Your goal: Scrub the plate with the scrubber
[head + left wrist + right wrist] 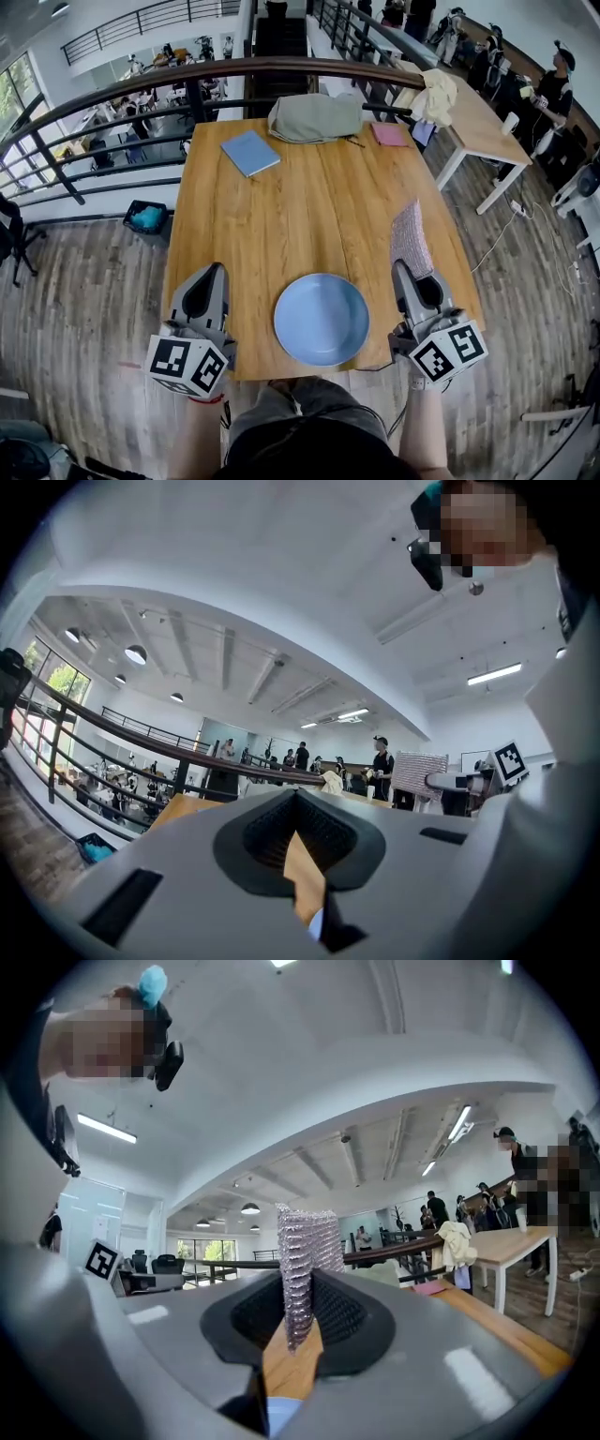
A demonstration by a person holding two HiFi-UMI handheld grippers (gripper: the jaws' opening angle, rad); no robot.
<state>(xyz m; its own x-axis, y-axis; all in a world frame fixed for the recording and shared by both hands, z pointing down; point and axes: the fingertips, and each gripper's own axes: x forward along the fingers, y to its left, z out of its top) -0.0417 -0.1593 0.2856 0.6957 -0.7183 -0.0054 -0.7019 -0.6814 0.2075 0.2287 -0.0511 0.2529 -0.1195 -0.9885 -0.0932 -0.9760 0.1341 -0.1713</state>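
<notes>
While a person is holding a two-jaw gripper in each hand over the near edge of a wooden table point(309, 211), the only print showing is the black-and-white square markers on the cube at the back of each gripper. The left gripper point(212, 270) is hovering by the near left corner with its jaws pressed together and nothing between them. The right gripper point(402, 269) is hovering by the near right corner, its jaws clamping a silvery mesh scrubber point(411, 239) that is sticking out past the tips. A round blue plate point(322, 319) is lying at the middle of the near edge, between the two grippers and apart from both. Toward the far left corner a blue book point(249, 152) is lying flat; a grey-green bundle of cloth point(314, 117) is sitting at the far edge, with a pink pad point(388, 134) beside it at the far right corner. The table is standing on a grey plank floor point(84, 272) against a curved dark railing point(141, 82). Beyond the railing a bright open hall is showing, with people standing about, and a second long table point(478, 127) is standing to the right.
</notes>
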